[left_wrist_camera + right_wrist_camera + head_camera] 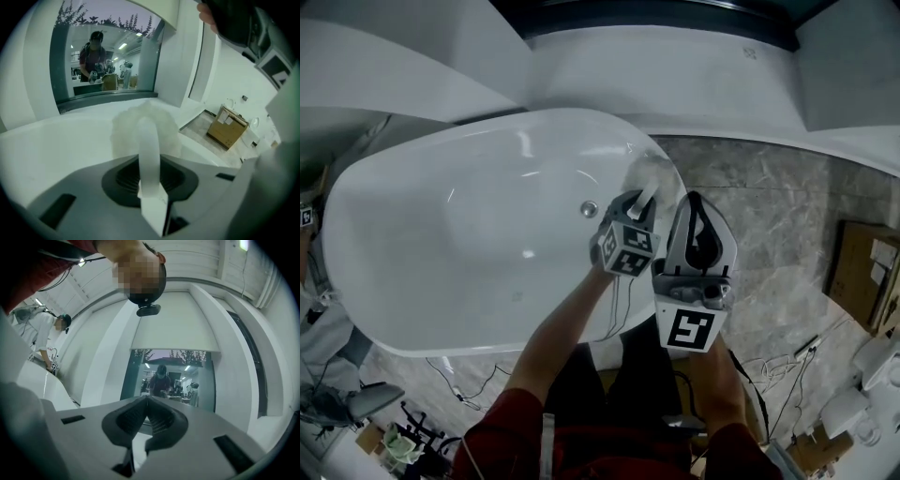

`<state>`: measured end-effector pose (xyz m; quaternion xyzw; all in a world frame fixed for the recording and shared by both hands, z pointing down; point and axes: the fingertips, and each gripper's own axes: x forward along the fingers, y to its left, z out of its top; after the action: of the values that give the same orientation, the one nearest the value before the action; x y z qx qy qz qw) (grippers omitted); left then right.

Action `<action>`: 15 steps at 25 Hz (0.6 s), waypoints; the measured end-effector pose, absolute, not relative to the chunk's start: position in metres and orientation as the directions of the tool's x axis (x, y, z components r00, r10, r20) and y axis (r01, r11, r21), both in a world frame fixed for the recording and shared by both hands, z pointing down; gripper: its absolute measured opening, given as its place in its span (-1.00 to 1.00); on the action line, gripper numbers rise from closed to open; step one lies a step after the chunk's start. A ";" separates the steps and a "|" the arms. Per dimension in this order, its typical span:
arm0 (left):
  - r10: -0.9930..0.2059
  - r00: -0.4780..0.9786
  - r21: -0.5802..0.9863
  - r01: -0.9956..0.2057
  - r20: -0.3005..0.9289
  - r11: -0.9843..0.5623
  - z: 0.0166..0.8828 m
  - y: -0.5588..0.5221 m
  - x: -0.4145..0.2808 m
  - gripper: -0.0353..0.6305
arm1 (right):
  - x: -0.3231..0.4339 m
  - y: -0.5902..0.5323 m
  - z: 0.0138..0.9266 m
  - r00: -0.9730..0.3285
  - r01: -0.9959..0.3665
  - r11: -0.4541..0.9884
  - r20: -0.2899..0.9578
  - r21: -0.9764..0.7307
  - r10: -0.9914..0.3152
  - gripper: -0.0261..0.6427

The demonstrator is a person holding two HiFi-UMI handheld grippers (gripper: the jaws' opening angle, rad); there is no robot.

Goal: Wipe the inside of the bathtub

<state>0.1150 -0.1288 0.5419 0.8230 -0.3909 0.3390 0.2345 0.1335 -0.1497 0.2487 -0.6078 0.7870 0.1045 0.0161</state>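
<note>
Fingers (125, 177) of the left gripper (150, 161) are clenching on the flat white handle (149, 140) of a fluffy white pad (161, 124), which is sticking out ahead of them. In the head view the pad is sitting at the right end of the bathtub (441, 234), just inside the rim and right of the drain (590, 209). I cannot tell whether it is pressing on the surface.

Just to the right, the right gripper (147, 400) is hovering over the tub's right edge with its fingers pressed together at the tips, grasping nothing.

The pad is looking soft and light, likely to squash flat under pressure. Its thin handle is curving and probably flexing, so a grip low on it, as now, seems best. The glossy tub is likely hard and slippery, so the pad may be skating rather than scrubbing without firm pressure.
</note>
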 end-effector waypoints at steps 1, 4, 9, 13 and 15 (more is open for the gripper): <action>-0.483 0.466 0.125 -0.803 0.741 -0.583 0.545 -0.130 0.116 -0.62 | 0.135 -0.151 0.251 -0.259 -0.961 0.238 -0.151 0.141 -0.954 -0.89; -0.483 0.467 0.129 -0.805 0.741 -0.580 0.552 -0.130 0.114 -0.62 | 0.137 -0.153 0.259 -0.263 -0.960 0.245 -0.145 0.134 -0.954 -0.89; -0.466 0.439 0.155 -0.834 0.768 -0.529 0.586 -0.129 0.104 -0.62 | 0.133 -0.162 0.281 -0.281 -0.956 0.266 -0.132 0.120 -0.950 -0.89; -0.453 0.406 0.163 -0.859 0.794 -0.485 0.627 -0.126 0.094 -0.62 | 0.128 -0.170 0.308 -0.299 -0.952 0.288 -0.115 0.103 -0.947 -0.89; -0.442 0.389 0.159 -0.867 0.808 -0.472 0.649 -0.126 0.086 -0.62 | 0.123 -0.175 0.324 -0.310 -0.949 0.302 -0.103 0.091 -0.945 -0.89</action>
<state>0.0860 -0.1257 0.6492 0.7792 -0.4200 0.3592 0.2958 0.1234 -0.1749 0.3237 -0.5871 0.8066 0.0673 0.0151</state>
